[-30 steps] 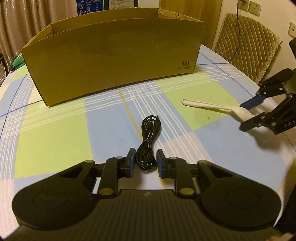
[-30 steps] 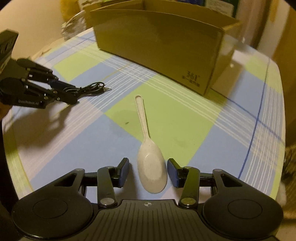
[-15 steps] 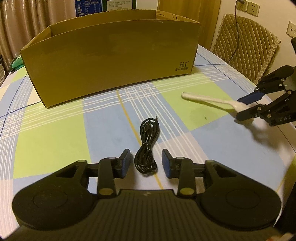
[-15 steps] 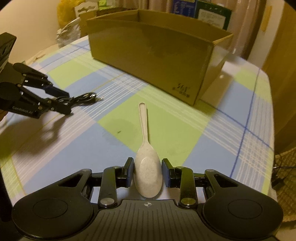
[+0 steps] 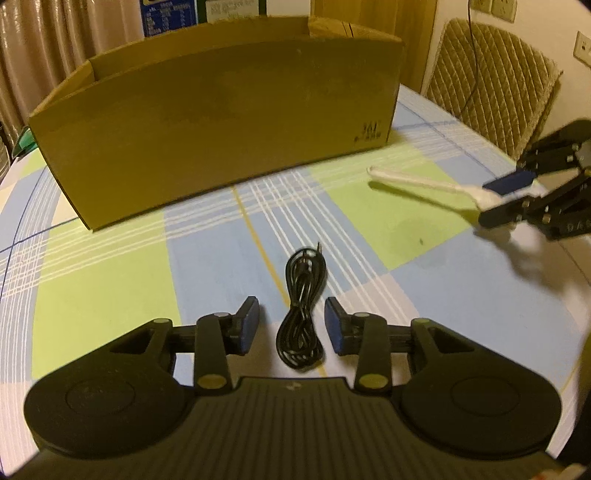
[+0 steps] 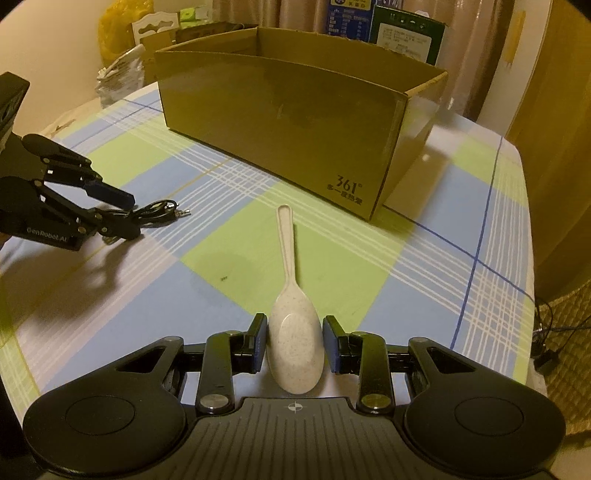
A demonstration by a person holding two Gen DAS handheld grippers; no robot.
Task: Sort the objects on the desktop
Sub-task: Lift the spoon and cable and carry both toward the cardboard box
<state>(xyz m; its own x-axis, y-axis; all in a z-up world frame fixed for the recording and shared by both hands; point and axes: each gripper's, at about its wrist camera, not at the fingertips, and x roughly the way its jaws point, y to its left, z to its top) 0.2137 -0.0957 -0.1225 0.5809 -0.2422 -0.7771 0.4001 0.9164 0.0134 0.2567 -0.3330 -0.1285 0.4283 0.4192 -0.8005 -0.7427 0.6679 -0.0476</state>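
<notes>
Two hand-held grippers over a table (image 6: 491,229) covered with a cloth checked in green, blue and white. The right gripper (image 6: 294,343) has its blue pads pressed against both sides of the bowl of a pale speckled spoon (image 6: 293,332); the jaws are closed on it. The spoon's handle points away from the gripper toward the cardboard box (image 6: 295,122), and in the left wrist view the handle appears raised above its shadow on the cloth.

The left gripper (image 5: 291,326) has its jaws apart, with a coiled black cable (image 5: 301,325) lying on the cloth between the pads and a clear gap on either side. The plug end of the cable points toward the box. The linkage of the left gripper, seen from the right wrist view, bears white lettering reading "GenRobot.AI".

The open-topped cardboard box stands at the far side of the table, beyond both objects. Its near wall carries a dark print, "361°", with a line of smaller characters beneath that are too small to read. Its interior cannot be seen.

Behind the box stand blue and dark green packages (image 6: 406,33) with printed text, not legible. A quilted chair back (image 5: 491,85) stands beside the table, and wall sockets (image 5: 498,7) appear above it.
</notes>
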